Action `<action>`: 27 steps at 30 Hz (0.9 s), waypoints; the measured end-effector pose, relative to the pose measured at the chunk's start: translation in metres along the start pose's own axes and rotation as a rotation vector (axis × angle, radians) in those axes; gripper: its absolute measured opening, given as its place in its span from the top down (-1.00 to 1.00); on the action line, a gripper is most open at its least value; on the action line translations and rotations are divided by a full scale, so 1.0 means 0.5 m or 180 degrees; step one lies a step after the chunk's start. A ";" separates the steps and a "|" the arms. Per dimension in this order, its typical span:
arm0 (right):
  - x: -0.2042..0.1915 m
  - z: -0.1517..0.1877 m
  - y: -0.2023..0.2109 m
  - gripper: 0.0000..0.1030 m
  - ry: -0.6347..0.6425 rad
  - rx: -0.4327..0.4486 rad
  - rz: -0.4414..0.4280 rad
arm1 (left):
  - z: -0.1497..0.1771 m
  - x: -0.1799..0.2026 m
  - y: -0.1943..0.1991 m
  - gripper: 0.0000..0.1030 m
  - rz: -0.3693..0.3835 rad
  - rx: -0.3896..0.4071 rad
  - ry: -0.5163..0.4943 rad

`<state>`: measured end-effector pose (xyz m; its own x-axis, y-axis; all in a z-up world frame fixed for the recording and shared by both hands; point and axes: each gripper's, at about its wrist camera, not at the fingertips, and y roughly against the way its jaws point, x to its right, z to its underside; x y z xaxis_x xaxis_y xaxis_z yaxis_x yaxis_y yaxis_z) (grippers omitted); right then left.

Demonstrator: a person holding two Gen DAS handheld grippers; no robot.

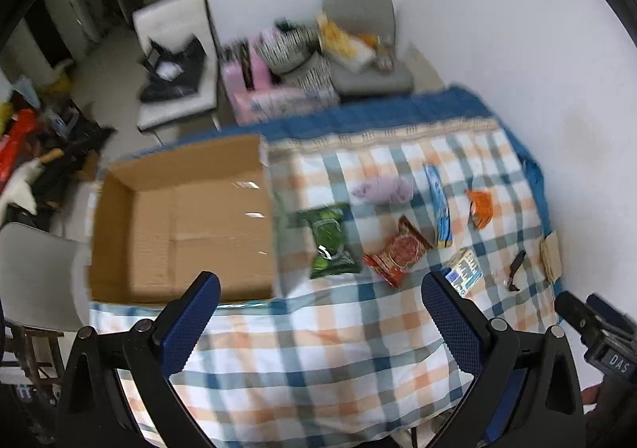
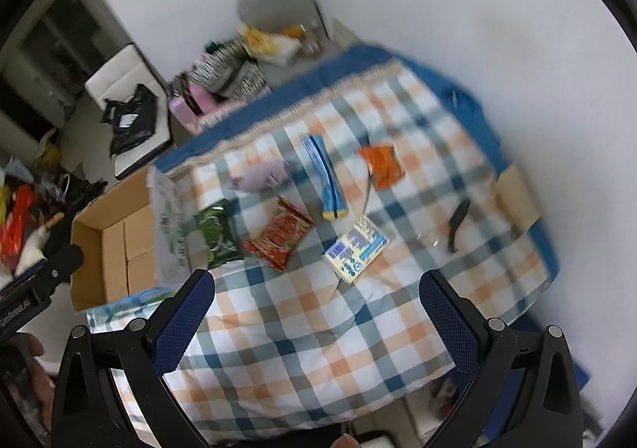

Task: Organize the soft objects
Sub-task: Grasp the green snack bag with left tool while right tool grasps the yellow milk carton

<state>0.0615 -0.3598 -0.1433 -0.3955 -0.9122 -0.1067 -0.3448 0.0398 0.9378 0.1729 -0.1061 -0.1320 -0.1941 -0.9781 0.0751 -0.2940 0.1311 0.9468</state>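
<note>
An open, empty cardboard box [image 1: 183,225] sits at the left end of the checked tablecloth [image 1: 318,360]; it also shows in the right wrist view [image 2: 115,249]. Laid out on the cloth are a green snack bag [image 1: 330,241], a red packet [image 1: 398,253], a long blue packet [image 1: 440,205], an orange packet [image 1: 479,209], a yellow-and-blue pack [image 1: 462,272] and a soft purple object [image 1: 382,189]. My left gripper [image 1: 318,288] is open and empty, held above the cloth's near part. My right gripper [image 2: 316,284] is open and empty, near the yellow-and-blue pack [image 2: 356,249].
A black clip-like object [image 1: 515,268] and a tan card [image 1: 551,255] lie near the table's right edge. A white wall stands to the right. Chairs with bags [image 1: 358,45] stand behind the table, and floor clutter [image 1: 32,153] lies at the left.
</note>
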 end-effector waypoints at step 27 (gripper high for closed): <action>0.150 -0.007 -0.635 -0.79 -0.1377 -0.1721 -0.0267 | -0.036 0.045 -0.657 -0.50 -0.0462 -0.1921 -0.0179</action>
<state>0.1442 -0.4420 -0.4477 -0.7284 -0.6545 -0.2026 0.0389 -0.3348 0.9415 0.2819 -0.1740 -0.4359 -0.2456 -0.9669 -0.0687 0.2564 -0.1332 0.9574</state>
